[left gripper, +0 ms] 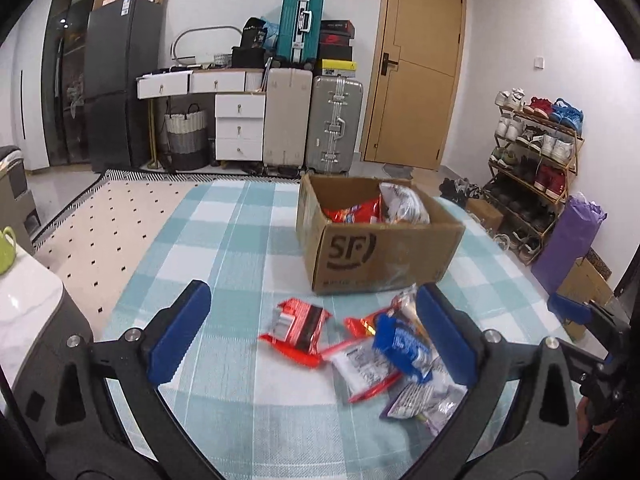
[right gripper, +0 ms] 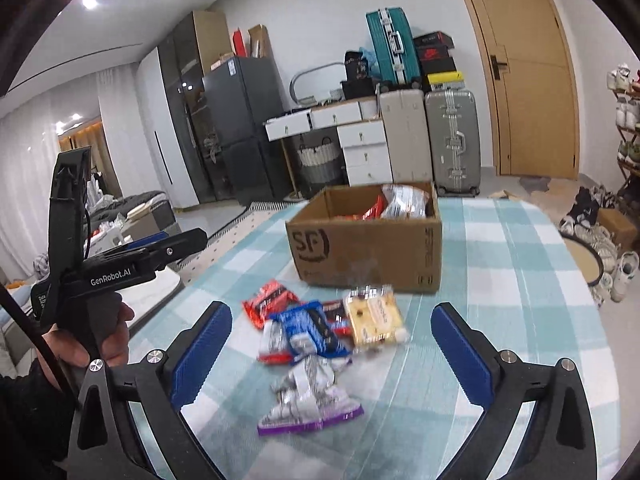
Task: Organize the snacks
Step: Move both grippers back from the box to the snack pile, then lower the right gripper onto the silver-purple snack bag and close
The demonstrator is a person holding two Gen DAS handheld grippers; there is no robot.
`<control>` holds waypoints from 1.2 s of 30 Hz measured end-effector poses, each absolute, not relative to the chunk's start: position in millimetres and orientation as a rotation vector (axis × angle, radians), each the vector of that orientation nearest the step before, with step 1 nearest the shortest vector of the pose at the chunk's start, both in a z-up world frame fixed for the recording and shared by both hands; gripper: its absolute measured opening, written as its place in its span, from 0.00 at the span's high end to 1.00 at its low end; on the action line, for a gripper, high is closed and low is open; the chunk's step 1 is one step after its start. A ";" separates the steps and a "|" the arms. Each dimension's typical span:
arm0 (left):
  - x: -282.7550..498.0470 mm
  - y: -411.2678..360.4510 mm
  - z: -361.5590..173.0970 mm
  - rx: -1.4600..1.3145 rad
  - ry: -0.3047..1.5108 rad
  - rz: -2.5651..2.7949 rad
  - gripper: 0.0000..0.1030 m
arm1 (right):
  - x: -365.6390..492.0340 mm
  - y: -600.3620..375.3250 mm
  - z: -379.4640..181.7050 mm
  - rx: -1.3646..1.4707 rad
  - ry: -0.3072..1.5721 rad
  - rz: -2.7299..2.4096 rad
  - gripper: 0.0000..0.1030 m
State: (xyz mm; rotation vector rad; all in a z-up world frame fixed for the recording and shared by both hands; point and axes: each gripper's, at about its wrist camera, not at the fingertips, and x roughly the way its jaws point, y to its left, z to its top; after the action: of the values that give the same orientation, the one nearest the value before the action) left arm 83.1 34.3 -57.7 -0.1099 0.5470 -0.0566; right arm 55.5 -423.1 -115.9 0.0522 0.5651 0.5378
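A cardboard SF box (left gripper: 372, 252) stands on the checked tablecloth and holds red and silver snack packs (left gripper: 356, 210); it also shows in the right wrist view (right gripper: 360, 248). In front of it lies a loose pile: a red pack (left gripper: 298, 330), a blue pack (left gripper: 402, 346), a white-red pack (left gripper: 362, 366) and a silver-purple pack (left gripper: 420, 402). The right wrist view shows the blue pack (right gripper: 310, 326), a yellow cracker pack (right gripper: 374, 318) and the silver-purple pack (right gripper: 306, 402). My left gripper (left gripper: 314, 332) is open above the pile. My right gripper (right gripper: 330, 354) is open above it too, holding nothing.
The tablecloth (left gripper: 224, 240) covers a table with a rounded right edge (right gripper: 576, 280). The left gripper's body (right gripper: 100, 268) and the hand holding it are at the left of the right wrist view. Suitcases (left gripper: 312, 124), drawers and a shoe rack (left gripper: 532, 164) stand behind.
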 end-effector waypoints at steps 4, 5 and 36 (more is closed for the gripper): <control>83.9 36.9 -81.6 -0.109 0.565 -0.043 0.01 | 51.6 -414.5 -133.6 0.036 0.616 0.574 0.01; 83.7 38.3 -87.3 -0.111 0.575 -0.038 0.01 | 51.5 -411.8 -136.9 0.031 0.626 0.578 0.01; 71.6 69.9 -150.5 -0.227 0.709 -0.068 0.01 | 96.5 -364.8 -213.1 -0.025 0.917 0.606 0.29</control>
State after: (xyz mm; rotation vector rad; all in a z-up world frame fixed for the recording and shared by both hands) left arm 71.6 69.9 -150.5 -0.2274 0.7090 -0.0681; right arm 96.5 -364.8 -213.1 -0.0249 0.9166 0.6061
